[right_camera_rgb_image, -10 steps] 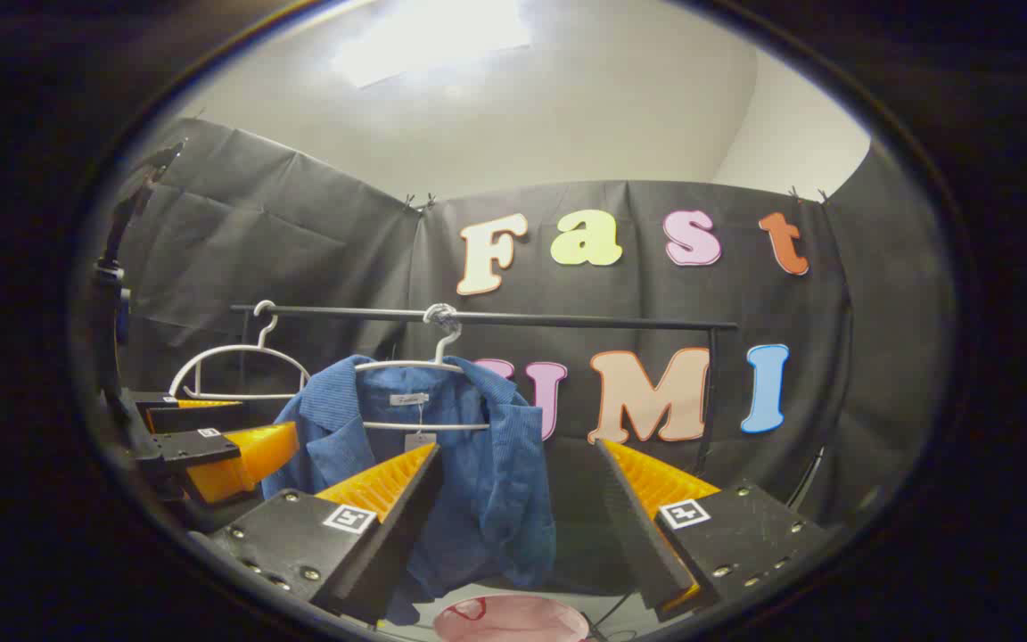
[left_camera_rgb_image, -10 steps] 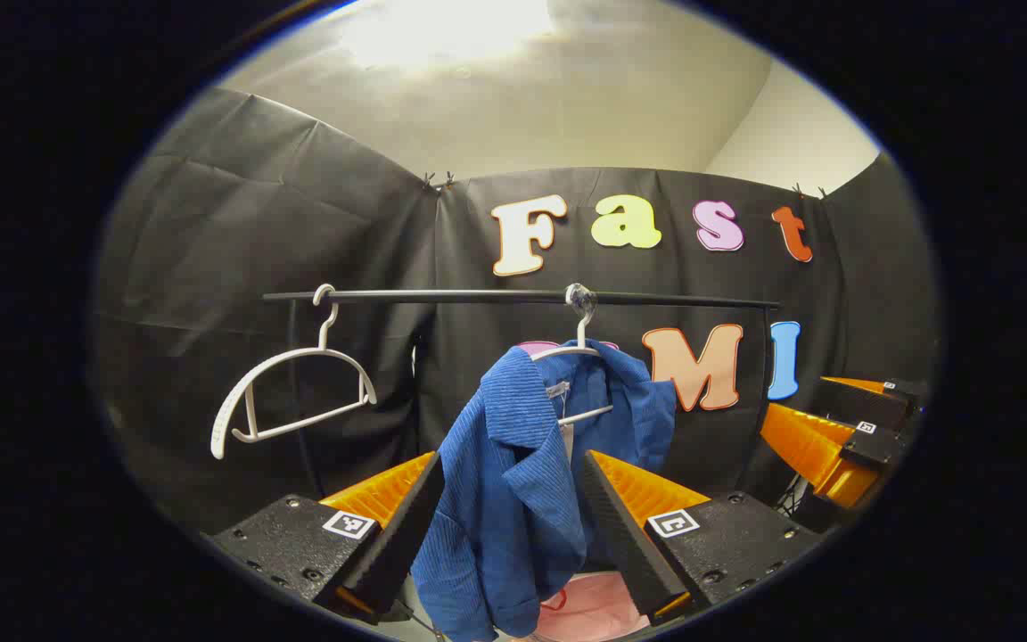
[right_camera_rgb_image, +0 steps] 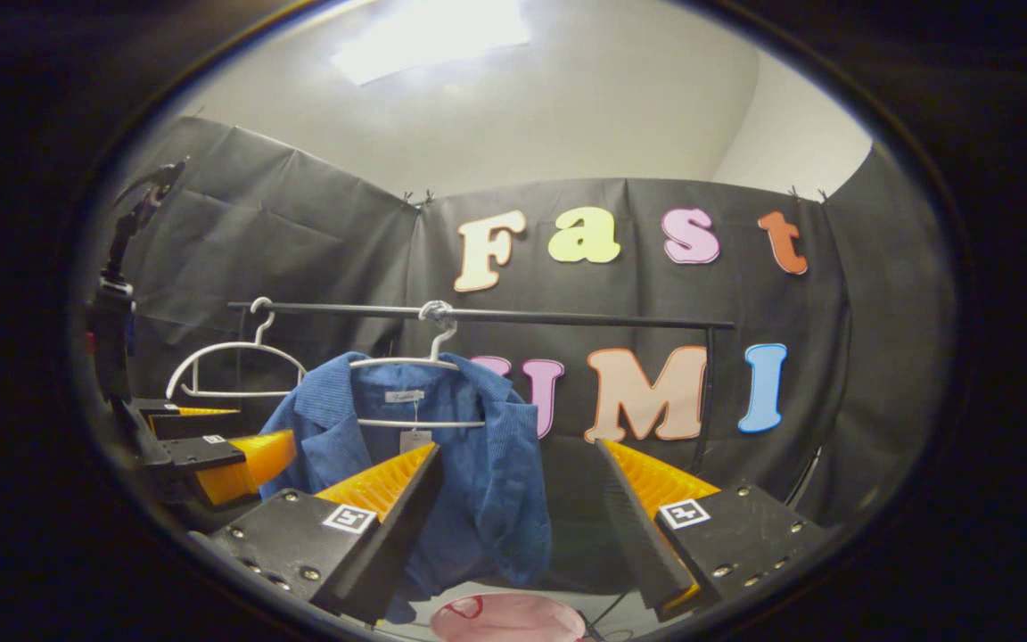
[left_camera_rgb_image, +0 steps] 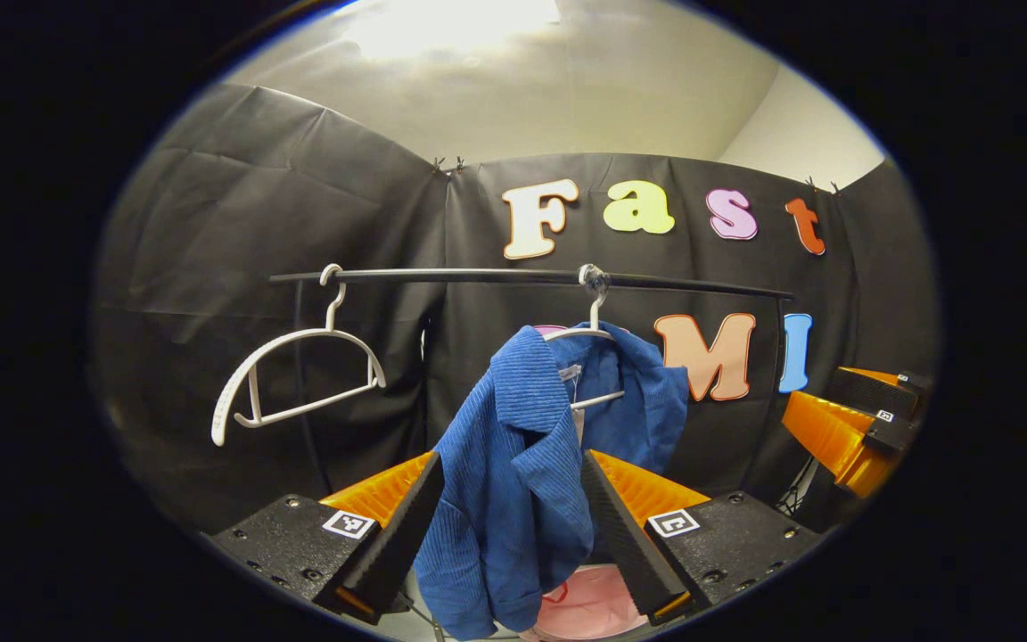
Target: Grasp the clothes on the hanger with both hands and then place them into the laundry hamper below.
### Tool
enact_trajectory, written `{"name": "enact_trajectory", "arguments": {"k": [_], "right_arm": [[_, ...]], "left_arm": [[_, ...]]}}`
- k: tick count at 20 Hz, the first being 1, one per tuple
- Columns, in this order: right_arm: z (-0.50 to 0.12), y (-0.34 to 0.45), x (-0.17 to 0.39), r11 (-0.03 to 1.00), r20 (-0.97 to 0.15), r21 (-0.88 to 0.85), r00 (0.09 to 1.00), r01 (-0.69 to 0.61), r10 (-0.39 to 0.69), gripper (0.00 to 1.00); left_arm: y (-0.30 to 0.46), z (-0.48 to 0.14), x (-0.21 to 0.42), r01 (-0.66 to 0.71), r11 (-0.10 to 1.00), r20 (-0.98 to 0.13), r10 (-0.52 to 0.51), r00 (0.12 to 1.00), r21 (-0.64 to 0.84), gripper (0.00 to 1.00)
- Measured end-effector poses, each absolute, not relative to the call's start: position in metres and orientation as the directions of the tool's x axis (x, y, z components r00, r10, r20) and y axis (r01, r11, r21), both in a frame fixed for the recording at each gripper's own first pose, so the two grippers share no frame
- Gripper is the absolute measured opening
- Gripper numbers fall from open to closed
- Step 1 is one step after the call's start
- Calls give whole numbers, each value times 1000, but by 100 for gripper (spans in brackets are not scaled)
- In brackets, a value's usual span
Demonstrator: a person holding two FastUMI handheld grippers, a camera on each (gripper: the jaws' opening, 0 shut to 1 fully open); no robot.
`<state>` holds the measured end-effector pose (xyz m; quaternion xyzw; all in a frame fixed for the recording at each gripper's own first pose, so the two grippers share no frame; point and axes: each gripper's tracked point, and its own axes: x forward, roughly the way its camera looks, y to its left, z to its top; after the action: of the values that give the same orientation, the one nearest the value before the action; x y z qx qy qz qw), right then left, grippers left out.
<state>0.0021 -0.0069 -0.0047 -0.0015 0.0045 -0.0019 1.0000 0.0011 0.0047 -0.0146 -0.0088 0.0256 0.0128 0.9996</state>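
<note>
A blue ribbed jacket (left_camera_rgb_image: 518, 464) hangs on a white hanger (left_camera_rgb_image: 598, 334) from a black rail (left_camera_rgb_image: 478, 275). My left gripper (left_camera_rgb_image: 513, 526) is open, and the jacket's near shoulder and front hang in the gap between its fingers, which do not press on it. In the right gripper view the jacket (right_camera_rgb_image: 469, 473) faces me on its hanger (right_camera_rgb_image: 415, 364). My right gripper (right_camera_rgb_image: 518, 526) is open, short of the jacket's right edge. A pink hamper (right_camera_rgb_image: 509, 620) sits below the jacket, and its rim (left_camera_rgb_image: 585, 602) appears under the left gripper.
An empty white hanger (left_camera_rgb_image: 295, 374) hangs at the rail's left end. The right gripper (left_camera_rgb_image: 843, 428) appears far right in the left gripper view; the left gripper (right_camera_rgb_image: 210, 455) appears low left in the right gripper view. A dark stand (right_camera_rgb_image: 112, 303) rises at the left.
In the left gripper view the rail and jacket sit a little higher and nearer than before. The right gripper view has barely shifted. Both grippers stay open.
</note>
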Motion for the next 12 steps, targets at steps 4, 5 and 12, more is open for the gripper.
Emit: {"name": "enact_trajectory", "arguments": {"k": [4,5,12], "right_arm": [[-10,-9,6,1000,-14,-9,1000,3,-3,99],[-12,-10,8,1000,-17,-7,1000,2,-3,99],[-22,-13,13,1000,-26,10,1000,12,-12,100]], "left_arm": [[5,-15,4,-28,1000,-53,28,998,1,94],[4,-15,6,-27,1000,-52,27,998,3,94],[1,-27,21,-57,998,-85,57,995,6,94]]}}
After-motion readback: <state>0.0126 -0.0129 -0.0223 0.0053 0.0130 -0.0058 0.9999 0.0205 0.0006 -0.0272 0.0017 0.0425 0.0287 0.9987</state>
